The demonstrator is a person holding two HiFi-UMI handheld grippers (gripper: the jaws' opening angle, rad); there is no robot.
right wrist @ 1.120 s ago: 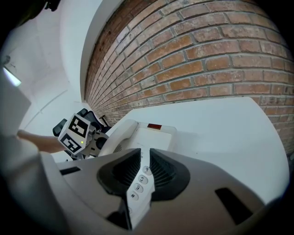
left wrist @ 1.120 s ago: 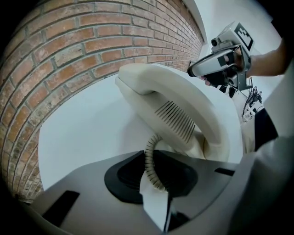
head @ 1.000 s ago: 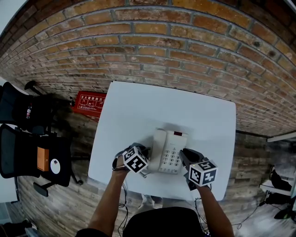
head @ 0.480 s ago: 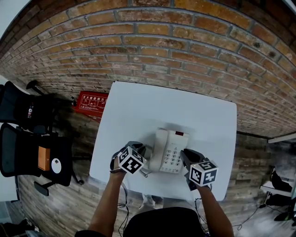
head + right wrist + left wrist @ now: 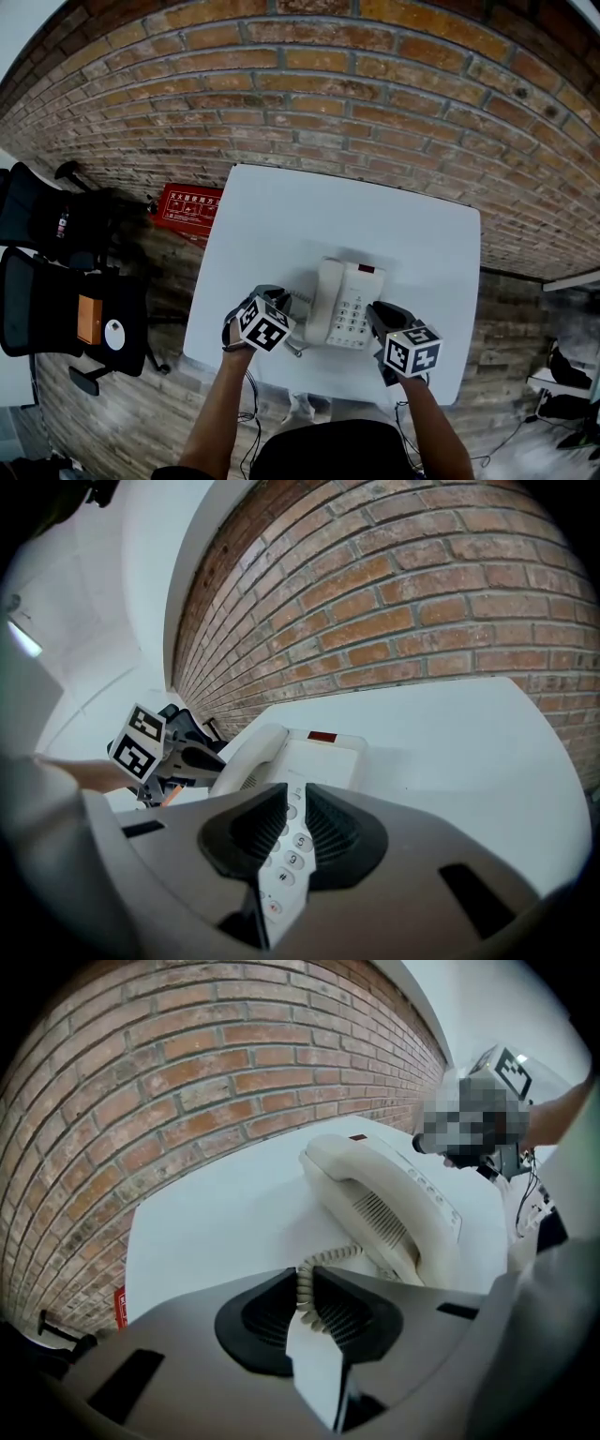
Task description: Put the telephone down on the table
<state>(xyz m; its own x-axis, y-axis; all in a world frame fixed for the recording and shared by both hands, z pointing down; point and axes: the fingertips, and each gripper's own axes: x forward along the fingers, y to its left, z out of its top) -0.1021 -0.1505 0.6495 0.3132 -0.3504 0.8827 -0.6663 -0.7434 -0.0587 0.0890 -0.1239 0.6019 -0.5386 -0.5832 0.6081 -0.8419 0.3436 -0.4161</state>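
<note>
A brick wall (image 5: 328, 84) stood at 12 o'clock, chairs (image 5: 56, 281) at 9, while the telephone (image 5: 345, 304) lay 6-to-12 on the desk (image 5: 309, 216), left tongs (image 5: 305, 1283) pinching its cord (image 5: 323, 1258), right tongs (image 5: 295, 813) clamping its near edge.

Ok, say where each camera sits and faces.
Head view: on the head, steeply down at table and phone; forearms, left gripper and right gripper show.
Left gripper view: rides it, along jaws shut on cord; other arm shows.
Right gripper view: rides it, along jaws shut on phone; other arm shows.
All share the phone.
</note>
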